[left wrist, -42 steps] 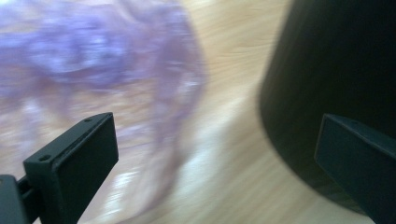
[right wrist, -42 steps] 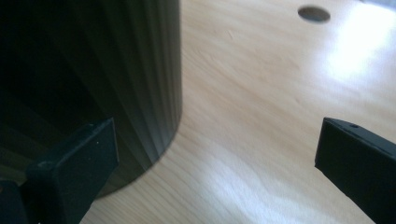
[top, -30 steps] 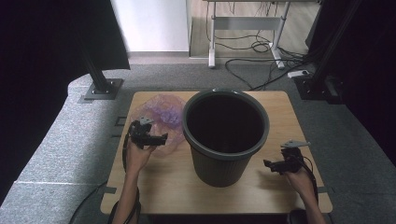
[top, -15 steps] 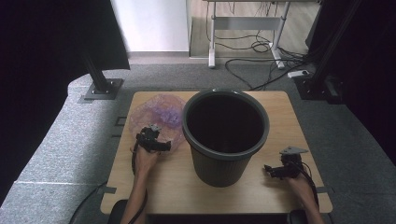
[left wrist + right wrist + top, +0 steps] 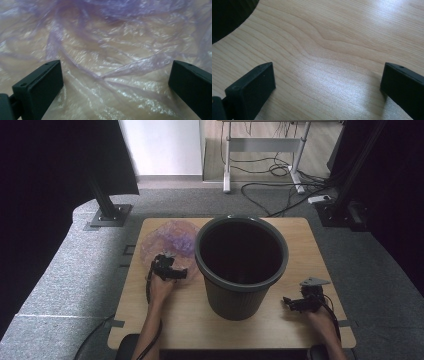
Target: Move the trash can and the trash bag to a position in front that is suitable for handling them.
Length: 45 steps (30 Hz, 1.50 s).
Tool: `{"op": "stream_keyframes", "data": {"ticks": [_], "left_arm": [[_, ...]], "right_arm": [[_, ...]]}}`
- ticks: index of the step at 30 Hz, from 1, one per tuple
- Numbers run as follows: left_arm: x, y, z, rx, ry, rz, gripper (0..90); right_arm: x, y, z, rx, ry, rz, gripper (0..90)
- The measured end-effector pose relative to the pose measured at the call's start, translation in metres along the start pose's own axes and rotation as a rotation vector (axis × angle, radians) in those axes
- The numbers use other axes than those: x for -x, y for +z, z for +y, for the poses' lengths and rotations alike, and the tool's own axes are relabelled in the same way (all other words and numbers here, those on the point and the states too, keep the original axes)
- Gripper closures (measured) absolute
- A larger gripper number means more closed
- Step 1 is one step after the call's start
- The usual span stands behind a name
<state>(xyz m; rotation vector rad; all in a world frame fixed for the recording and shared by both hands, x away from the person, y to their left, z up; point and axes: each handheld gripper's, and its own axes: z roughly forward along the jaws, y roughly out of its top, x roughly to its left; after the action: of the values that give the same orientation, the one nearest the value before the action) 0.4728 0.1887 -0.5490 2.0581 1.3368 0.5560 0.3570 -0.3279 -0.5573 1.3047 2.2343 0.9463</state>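
A crumpled, clear purple plastic bag lies on the wooden table, left of a tall dark grey bin. My left gripper sits at the bag's near edge, open, its jaws wide apart just over the wrinkled film. At the table's right front my right gripper rests open over bare wood, beside the bin's base. Nothing is held between either pair of jaws.
The bin stands mid-table and its inside looks dark. Grey carpet surrounds the table, with black stands at the left and right back. Cables and a desk frame lie on the floor beyond.
My left gripper has pushed forward and to the right onto the bag's near edge. The right gripper has drawn back a little toward the table's front.
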Motion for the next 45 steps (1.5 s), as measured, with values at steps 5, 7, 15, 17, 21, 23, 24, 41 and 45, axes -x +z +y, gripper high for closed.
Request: {"op": "stream_keyframes", "data": {"ticks": [5,7,15,17,21,23,24,41,45], "left_arm": [[0.016,0.014,0.014,0.002,0.025,-0.03,0.0],[0.023,0.019,0.02,0.002,0.036,-0.041,0.0],[0.049,0.04,0.042,0.001,0.078,-0.082,0.0],[0.056,0.045,0.047,0.001,0.089,-0.092,0.0],[0.067,0.055,0.058,-0.003,0.115,-0.115,0.0],[0.074,0.06,0.063,-0.003,0.127,-0.126,0.0],[0.077,0.063,0.066,-0.002,0.133,-0.13,0.0],[0.067,0.035,0.109,0.071,0.103,-0.149,0.0],[0.038,0.018,0.115,0.103,0.082,-0.052,0.0]], "right_arm": [[0.0,0.0,0.0,0.0,0.0,0.0,0.0],[0.0,0.0,0.0,0.0,0.0,0.0,0.0],[0.0,0.0,0.0,0.0,0.0,0.0,0.0],[0.0,0.0,0.0,0.0,0.0,0.0,0.0],[0.0,0.0,0.0,0.0,0.0,0.0,0.0],[0.0,0.0,0.0,0.0,0.0,0.0,0.0],[0.0,0.0,0.0,0.0,0.0,0.0,0.0],[0.0,0.0,0.0,0.0,-0.001,0.0,0.0],[0.0,0.0,0.0,0.0,-0.002,0.0,0.0]]}}
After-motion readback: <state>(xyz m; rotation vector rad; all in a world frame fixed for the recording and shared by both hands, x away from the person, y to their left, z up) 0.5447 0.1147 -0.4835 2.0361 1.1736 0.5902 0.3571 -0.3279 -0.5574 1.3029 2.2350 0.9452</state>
